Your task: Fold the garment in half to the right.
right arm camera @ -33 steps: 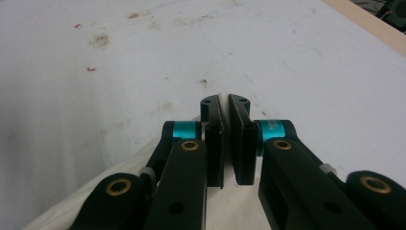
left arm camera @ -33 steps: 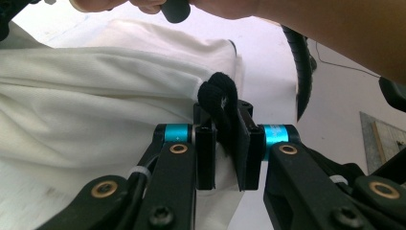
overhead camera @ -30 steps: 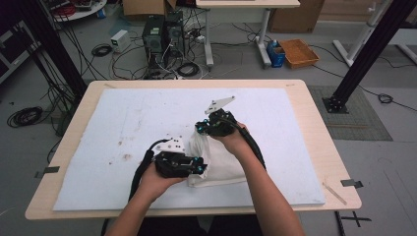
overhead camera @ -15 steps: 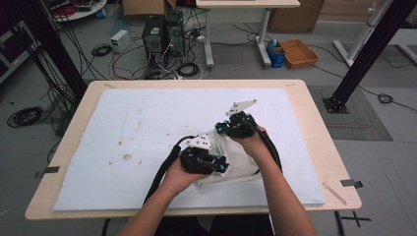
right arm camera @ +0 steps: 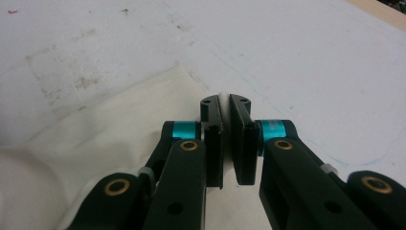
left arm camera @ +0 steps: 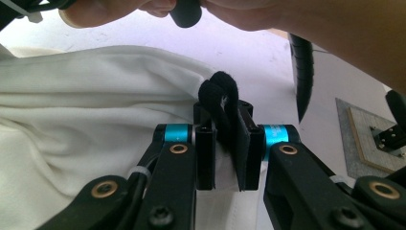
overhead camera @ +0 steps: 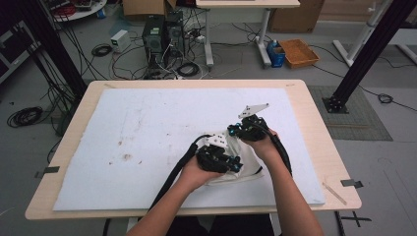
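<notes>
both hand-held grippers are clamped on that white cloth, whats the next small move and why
Probably draw the two apart to pull the white cloth taut and flat on the white mat. The left hand-held gripper is shut on a cloth edge with black trim, the right hand-held gripper is shut on another edge, and the fabric between them lies bunched and creased.

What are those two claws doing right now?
Left gripper: shut on the white cloth and its black strap.
Right gripper: shut on the white cloth's edge.

White cloth [overhead camera: 242, 160] (black-trimmed at one edge) lies bunched on the table's near-right part.
</notes>
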Available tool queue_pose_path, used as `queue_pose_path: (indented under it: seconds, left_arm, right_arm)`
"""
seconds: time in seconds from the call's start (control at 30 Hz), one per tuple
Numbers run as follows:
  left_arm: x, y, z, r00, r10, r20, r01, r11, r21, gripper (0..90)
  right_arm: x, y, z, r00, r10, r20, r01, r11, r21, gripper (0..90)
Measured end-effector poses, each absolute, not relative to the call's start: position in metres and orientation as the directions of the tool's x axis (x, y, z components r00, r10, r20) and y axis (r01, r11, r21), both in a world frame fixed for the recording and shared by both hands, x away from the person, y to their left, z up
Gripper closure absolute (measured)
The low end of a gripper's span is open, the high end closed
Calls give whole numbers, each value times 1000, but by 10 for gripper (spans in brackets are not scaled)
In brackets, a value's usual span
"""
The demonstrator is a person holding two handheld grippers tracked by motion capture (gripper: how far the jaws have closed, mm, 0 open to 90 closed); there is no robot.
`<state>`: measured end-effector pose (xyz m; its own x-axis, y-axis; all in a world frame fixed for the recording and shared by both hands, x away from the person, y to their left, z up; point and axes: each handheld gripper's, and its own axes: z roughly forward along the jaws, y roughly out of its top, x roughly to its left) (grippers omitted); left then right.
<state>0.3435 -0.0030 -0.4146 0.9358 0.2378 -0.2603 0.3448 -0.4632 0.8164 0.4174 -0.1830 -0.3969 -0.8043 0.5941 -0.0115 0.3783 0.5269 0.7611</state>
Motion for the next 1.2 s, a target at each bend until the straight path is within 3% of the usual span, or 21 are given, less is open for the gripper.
queue_pose_path:
  seconds: [0.13, 0.27, 0.3, 0.33, 0.4, 0.43, 0.47, 0.57, 0.87, 1.2]
  left_arm:
    - [348, -14, -422, 929, 256, -269, 363, -483, 797, 807]
    - [349, -19, -425, 924, 271, -268, 372, -488, 790, 796]
    - [349, -20, -426, 924, 277, -265, 373, -487, 790, 796]
    - [349, -22, -426, 920, 289, -266, 379, -477, 793, 729]
    - [349, -23, -426, 918, 296, -263, 380, -475, 793, 604]
    - [349, -23, -426, 917, 307, -255, 380, -473, 795, 604]
    - [350, -22, -426, 914, 316, -256, 384, -464, 798, 497]
    - [350, -17, -422, 908, 336, -250, 387, -445, 808, 426]
    - [349, 27, -411, 888, 397, -234, 389, -373, 842, 367]
    - [338, 99, -412, 827, 515, -224, 417, -296, 859, 334]
  right_arm:
    - [417, -189, -402, -793, 609, -9, 390, 520, 760, 819]
    - [416, -194, -405, -773, 634, 14, 421, 497, 759, 639]
    - [416, -194, -405, -773, 634, 14, 421, 497, 759, 639]
    - [415, -199, -404, -757, 652, 38, 439, 465, 769, 575]
    - [413, -204, -400, -750, 660, 42, 434, 443, 784, 544]
    - [413, -204, -400, -750, 660, 42, 434, 443, 784, 544]
    - [411, -208, -396, -744, 666, 59, 436, 416, 798, 523]
    - [405, -212, -389, -748, 661, 53, 416, 406, 814, 501]
    - [372, -213, -390, -802, 596, 43, 375, 445, 814, 460]
    - [336, -206, -406, -831, 556, 26, 377, 528, 761, 485]
